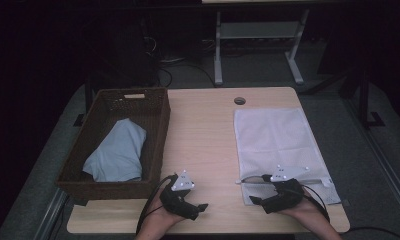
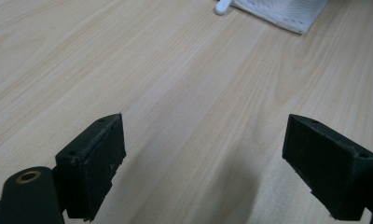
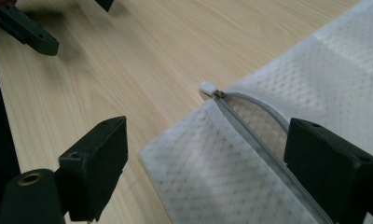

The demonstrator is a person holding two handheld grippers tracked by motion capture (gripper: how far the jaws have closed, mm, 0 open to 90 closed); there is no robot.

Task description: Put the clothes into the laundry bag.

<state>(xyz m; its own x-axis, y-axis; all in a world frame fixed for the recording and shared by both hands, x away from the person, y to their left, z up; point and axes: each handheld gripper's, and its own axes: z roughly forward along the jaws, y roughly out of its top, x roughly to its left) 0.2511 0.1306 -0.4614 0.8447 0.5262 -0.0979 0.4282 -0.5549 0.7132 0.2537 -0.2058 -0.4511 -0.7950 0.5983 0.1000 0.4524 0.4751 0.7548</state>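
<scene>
1. Two hand-held grippers, both released: left hand-held gripper (image 1: 204, 206) over bare bench (image 1: 203, 130), right hand-held gripper (image 3: 205, 154) straddling mesh bag (image 3: 268, 154) corner.
2. Zipper pull (image 3: 207, 87) just ahead, at bag edge.
3. Wicker basket (image 1: 160, 135) well apart, left.

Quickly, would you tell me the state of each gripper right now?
Left gripper: open, holding nothing, over bare table.
Right gripper: open, holding nothing, over the mesh bag corner.
</scene>
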